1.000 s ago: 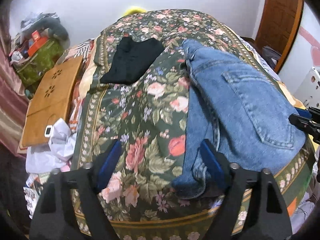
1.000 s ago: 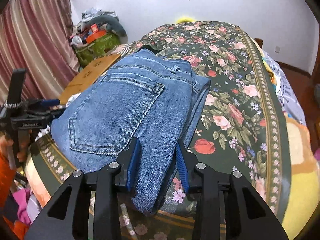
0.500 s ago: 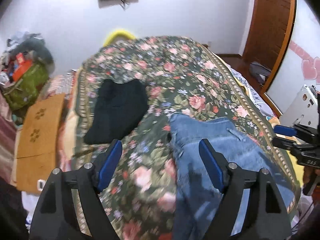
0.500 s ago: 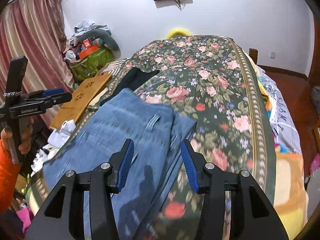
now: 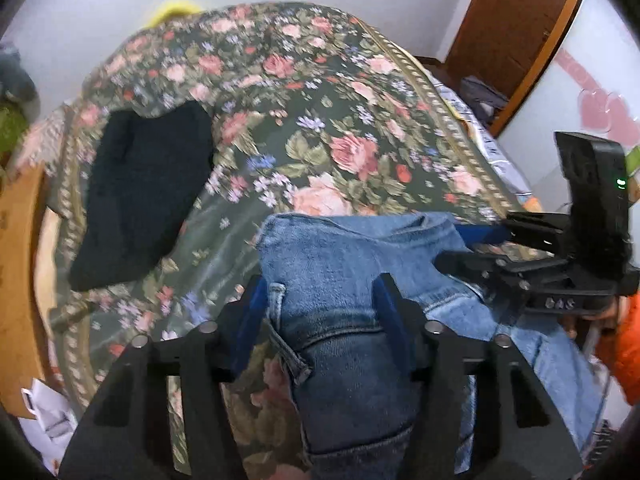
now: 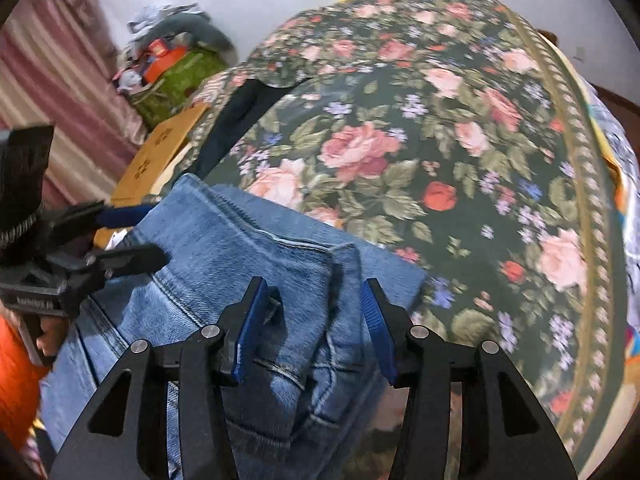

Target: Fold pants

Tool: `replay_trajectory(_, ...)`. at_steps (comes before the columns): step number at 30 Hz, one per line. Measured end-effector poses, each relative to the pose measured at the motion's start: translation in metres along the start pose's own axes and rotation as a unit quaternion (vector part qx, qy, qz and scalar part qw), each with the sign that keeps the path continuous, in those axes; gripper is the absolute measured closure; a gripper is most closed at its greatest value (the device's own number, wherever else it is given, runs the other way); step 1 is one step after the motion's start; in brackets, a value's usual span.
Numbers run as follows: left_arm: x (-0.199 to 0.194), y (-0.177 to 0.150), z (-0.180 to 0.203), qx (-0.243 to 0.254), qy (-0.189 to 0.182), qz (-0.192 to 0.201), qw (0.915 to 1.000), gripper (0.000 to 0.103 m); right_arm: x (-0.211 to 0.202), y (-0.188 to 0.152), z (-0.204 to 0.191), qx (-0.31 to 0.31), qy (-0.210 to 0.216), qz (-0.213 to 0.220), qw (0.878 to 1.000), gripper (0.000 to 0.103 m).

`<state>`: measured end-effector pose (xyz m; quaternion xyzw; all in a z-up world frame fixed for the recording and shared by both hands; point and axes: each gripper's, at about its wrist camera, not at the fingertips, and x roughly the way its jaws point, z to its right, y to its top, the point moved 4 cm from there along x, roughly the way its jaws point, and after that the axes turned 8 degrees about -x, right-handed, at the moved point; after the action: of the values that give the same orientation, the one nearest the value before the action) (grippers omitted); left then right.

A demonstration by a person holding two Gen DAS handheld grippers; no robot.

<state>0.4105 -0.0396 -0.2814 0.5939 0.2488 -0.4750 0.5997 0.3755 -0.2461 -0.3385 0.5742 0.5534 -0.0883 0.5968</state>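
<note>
Folded blue jeans [image 5: 344,280] lie at the near end of a bed with a floral cover [image 5: 320,128]. My left gripper [image 5: 322,304] is open, its blue-padded fingers straddling the jeans' left part near a belt loop. My right gripper [image 6: 314,314] is open over the jeans [image 6: 248,264], its fingers on either side of a folded corner. Each gripper also shows in the other's view: the right one [image 5: 480,244] at the jeans' right edge, the left one [image 6: 128,236] at their left edge. Whether the pads touch the denim is unclear.
A folded black garment [image 5: 140,188] lies on the bed's far left. A wooden board [image 6: 160,156] and a cluttered green bag [image 6: 176,68] stand beside the bed on the left. A wooden door [image 5: 516,24] is at the right. The far part of the floral cover [image 6: 440,120] is bare.
Both grippers lifted off the jeans, swung up, then came down further forward. They now straddle the jeans' far folded edge. The left gripper's opening is narrower than before.
</note>
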Motion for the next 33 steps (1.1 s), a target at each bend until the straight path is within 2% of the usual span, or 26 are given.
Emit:
replay_trajectory(3,0.007,-0.005,0.005,0.026,0.039,0.016,0.9988,0.049,-0.003,-0.001,-0.003,-0.019,-0.018,0.010,1.000,0.077)
replay_trajectory(4,0.010,-0.007,0.005,0.025,0.044,0.016,0.9986,0.049,-0.004,-0.003,-0.003,-0.027,-0.040,0.011,0.999,0.091)
replay_trajectory(7,0.014,-0.007,-0.003,0.010,0.049,0.020,0.9985,0.049,-0.004,-0.008,-0.003,-0.036,-0.054,0.014,0.998,0.093)
replay_trajectory(9,0.019,-0.006,-0.008,0.002,0.070,0.019,0.9974,0.049,-0.001,-0.009,-0.004,-0.040,-0.069,0.008,0.997,0.093)
replay_trajectory(14,0.017,-0.004,-0.010,0.008,0.068,0.022,0.9974,0.046,-0.001,-0.006,-0.005,-0.054,-0.105,0.000,0.993,0.093)
replay_trajectory(18,-0.006,0.000,-0.007,0.001,0.066,0.032,0.9973,0.047,-0.012,-0.002,-0.013,-0.074,-0.136,0.004,0.988,0.093)
replay_trajectory(21,-0.039,0.004,-0.007,0.000,0.073,0.070,0.9949,0.046,-0.029,-0.001,-0.018,-0.078,-0.143,0.017,0.986,0.090)
replay_trajectory(24,-0.069,0.006,-0.008,-0.007,0.064,0.093,0.9936,0.044,-0.055,0.000,-0.023,-0.062,-0.143,0.043,0.987,0.071)
replay_trajectory(25,-0.076,0.006,-0.008,-0.009,0.061,0.098,0.9933,0.042,-0.064,0.001,-0.026,-0.062,-0.145,0.055,0.986,0.060)
replay_trajectory(26,-0.083,0.006,-0.009,-0.013,0.058,0.104,0.9928,0.038,-0.071,0.002,-0.031,-0.064,-0.149,0.063,0.985,0.050)
replay_trajectory(27,-0.091,0.005,-0.010,-0.017,0.055,0.109,0.9923,0.031,-0.079,0.003,-0.035,-0.068,-0.153,0.072,0.983,0.046)
replay_trajectory(29,-0.101,0.001,-0.010,-0.023,0.050,0.116,0.9917,0.022,-0.094,0.002,-0.044,-0.075,-0.160,0.088,0.980,0.031)
replay_trajectory(32,-0.106,-0.007,-0.012,-0.033,0.044,0.108,0.9926,0.007,-0.109,-0.004,-0.056,-0.081,-0.156,0.102,0.979,0.017)
replay_trajectory(33,-0.105,-0.011,-0.012,-0.035,0.041,0.098,0.9937,0.005,-0.112,-0.007,-0.059,-0.082,-0.153,0.104,0.979,0.016)
